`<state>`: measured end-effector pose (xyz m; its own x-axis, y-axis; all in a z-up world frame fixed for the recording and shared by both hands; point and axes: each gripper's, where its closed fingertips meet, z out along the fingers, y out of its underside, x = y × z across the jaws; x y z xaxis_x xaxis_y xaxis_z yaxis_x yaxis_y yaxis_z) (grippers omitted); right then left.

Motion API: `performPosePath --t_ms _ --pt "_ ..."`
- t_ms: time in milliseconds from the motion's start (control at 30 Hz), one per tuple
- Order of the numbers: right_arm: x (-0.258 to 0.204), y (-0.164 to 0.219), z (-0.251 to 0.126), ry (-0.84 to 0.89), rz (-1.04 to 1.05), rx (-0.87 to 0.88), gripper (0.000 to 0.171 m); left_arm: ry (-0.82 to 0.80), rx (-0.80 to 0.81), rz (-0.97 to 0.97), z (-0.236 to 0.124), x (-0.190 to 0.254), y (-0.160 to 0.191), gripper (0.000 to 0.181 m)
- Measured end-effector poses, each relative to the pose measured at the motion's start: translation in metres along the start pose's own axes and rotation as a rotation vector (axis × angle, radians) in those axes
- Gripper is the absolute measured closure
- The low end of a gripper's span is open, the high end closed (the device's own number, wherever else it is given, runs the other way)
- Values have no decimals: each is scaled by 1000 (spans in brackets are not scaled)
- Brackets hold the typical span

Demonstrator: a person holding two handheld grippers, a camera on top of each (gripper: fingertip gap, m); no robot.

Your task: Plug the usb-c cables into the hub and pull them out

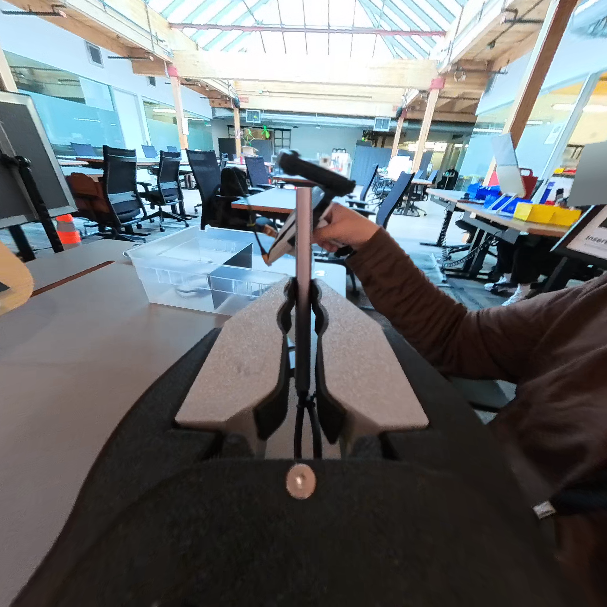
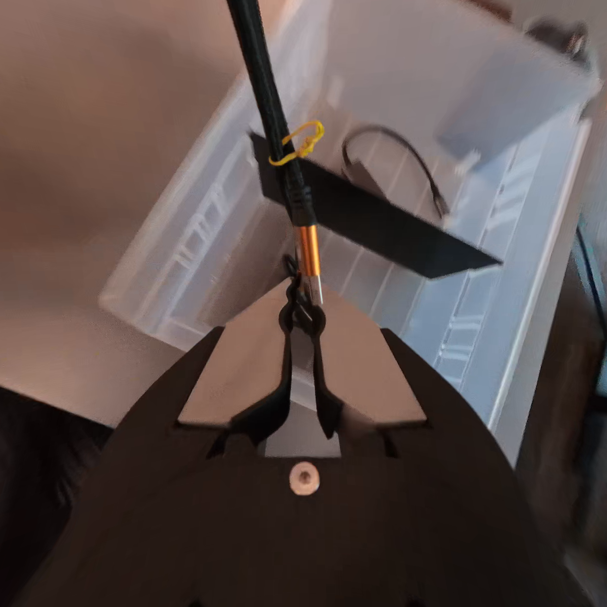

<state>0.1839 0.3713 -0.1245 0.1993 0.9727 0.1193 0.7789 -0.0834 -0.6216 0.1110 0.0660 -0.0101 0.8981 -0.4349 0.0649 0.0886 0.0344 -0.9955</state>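
Left claw (image 1: 303, 289) clamps the upright hub (image 1: 303, 236); right claw (image 2: 303, 289), nearly closed, pinches the orange-collared cable (image 2: 308, 253).

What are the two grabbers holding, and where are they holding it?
The left gripper clamps the slim grey hub by its lower end. The right gripper looks shut at the orange-collared cable's metal plug tip, though blur leaves that grip uncertain.

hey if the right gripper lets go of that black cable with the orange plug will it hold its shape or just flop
The black braided cable with the orange plug probably flops: it hangs from above, plug down. The right gripper seems barely to touch its metal tip, so it may swing. It looks light.
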Motion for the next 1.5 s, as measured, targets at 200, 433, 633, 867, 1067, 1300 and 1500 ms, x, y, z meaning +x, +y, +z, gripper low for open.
performPosePath --t_ms 200,433,633,867,1067,1300,1500 --pt "21 7 5 134 43 -82 133 -3 -54 79 4 7 7 175" --pt "-118 -73 -72 -373 -211 393 129 8 -72 55 7 6 14 175" --pt "-262 -78 -110 -765 -529 517 120 30 -122 57 12 12 24 175" --pt "-306 -78 -107 -880 -592 538 163 67 -196 55 18 21 41 174" --pt "-247 -105 -123 -624 -522 685 165 -128 -97 71 5 -9 19 170" --pt "-98 -116 -150 -54 -252 809 166 -150 -102 -15 -8 -27 15 167" --pt "-49 -110 -138 129 -163 758 166 -176 -148 62 -5 -30 25 167"
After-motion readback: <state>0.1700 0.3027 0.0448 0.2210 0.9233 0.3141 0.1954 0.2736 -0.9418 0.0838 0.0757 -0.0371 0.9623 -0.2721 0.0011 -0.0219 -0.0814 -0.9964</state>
